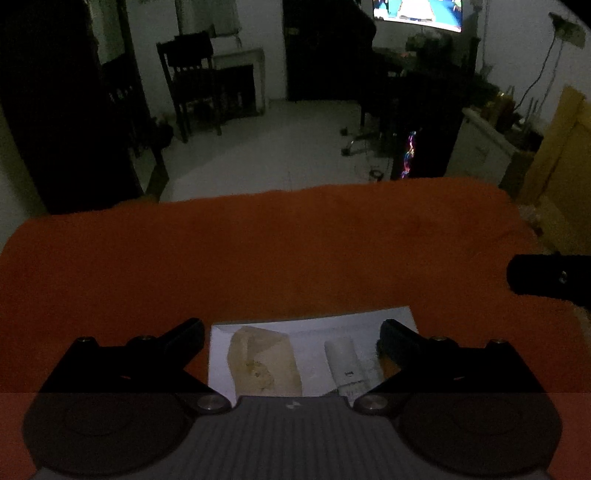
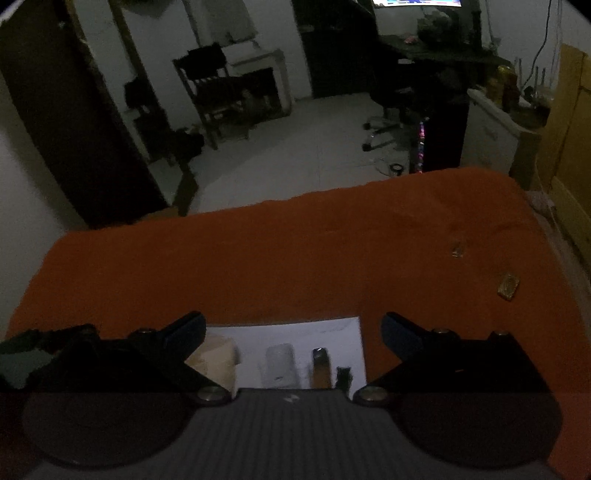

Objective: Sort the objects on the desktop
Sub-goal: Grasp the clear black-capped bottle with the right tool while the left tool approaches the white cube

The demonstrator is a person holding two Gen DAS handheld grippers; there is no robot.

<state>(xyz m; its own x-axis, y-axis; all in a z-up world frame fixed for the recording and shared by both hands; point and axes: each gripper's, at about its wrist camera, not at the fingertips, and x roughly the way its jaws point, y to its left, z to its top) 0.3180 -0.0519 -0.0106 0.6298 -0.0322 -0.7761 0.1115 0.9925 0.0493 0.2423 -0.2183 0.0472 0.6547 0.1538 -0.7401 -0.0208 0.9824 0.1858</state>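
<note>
A white paper sheet (image 1: 314,325) lies on the orange tablecloth (image 1: 258,251) near the front edge. On it lie a pale yellowish packet (image 1: 264,363) and a white tube (image 1: 345,363). My left gripper (image 1: 291,343) is open and empty just above the sheet. In the right wrist view the sheet (image 2: 295,328) carries the packet (image 2: 218,360), the white tube (image 2: 282,365), a dark lighter-like stick (image 2: 320,363) and a small black clip (image 2: 343,373). My right gripper (image 2: 293,332) is open and empty above it. A small gold item (image 2: 509,285) and a tiny metallic piece (image 2: 457,251) lie on the cloth at right.
The right gripper's dark finger shows at the right edge of the left wrist view (image 1: 546,277). Beyond the table's far edge are a floor, a dark chair (image 1: 192,77), a desk with a lit screen (image 1: 417,13) and a yellow cabinet (image 1: 561,155).
</note>
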